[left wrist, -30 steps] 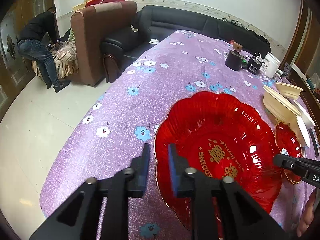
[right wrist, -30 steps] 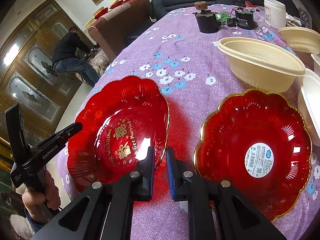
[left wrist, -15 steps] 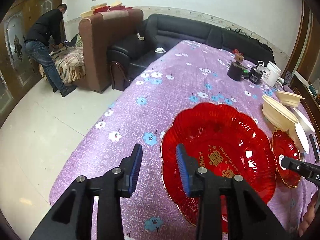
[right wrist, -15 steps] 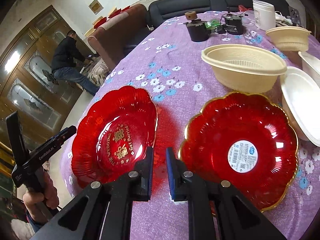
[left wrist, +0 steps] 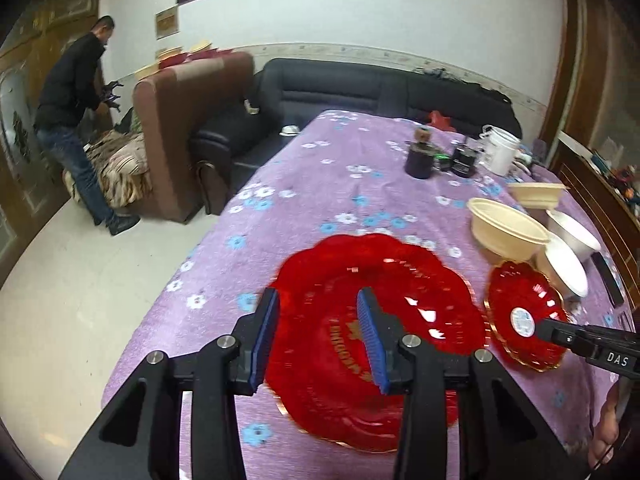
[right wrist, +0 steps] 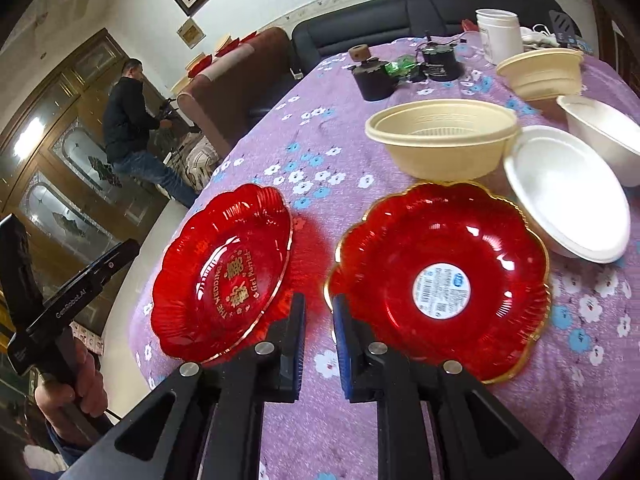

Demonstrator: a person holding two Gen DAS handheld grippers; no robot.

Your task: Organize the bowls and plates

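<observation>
The left gripper [left wrist: 318, 336] hung above the near edge of the table [left wrist: 344, 184], its jaws opening with nothing pinched between the blue pads; beneath the gap lay the red plate with gold lettering [left wrist: 380, 340], flat on the purple flowered cloth close to the near left corner. The right gripper [right wrist: 319, 344] hovered over the strip of cloth between the two plates, jaws parted by a narrow gap and opening, gripping nothing. Just to its right lay the gold-rimmed red plate with a white sticker [right wrist: 440, 280], close beside the lettered plate [right wrist: 224, 272] but not touching it. Behind the stickered plate stood a cream bowl [right wrist: 442, 136], and a white bowl [right wrist: 568, 196] lay tilted near the table's right edge, with a second white bowl [right wrist: 604, 132] and another cream bowl [right wrist: 540, 68] beyond. Toward the far end stood a dark jar [right wrist: 374, 76] and a white tub [right wrist: 500, 32]. Off the table, a person in dark clothes [right wrist: 132, 120] stood by a brown armchair [left wrist: 188, 128].
</observation>
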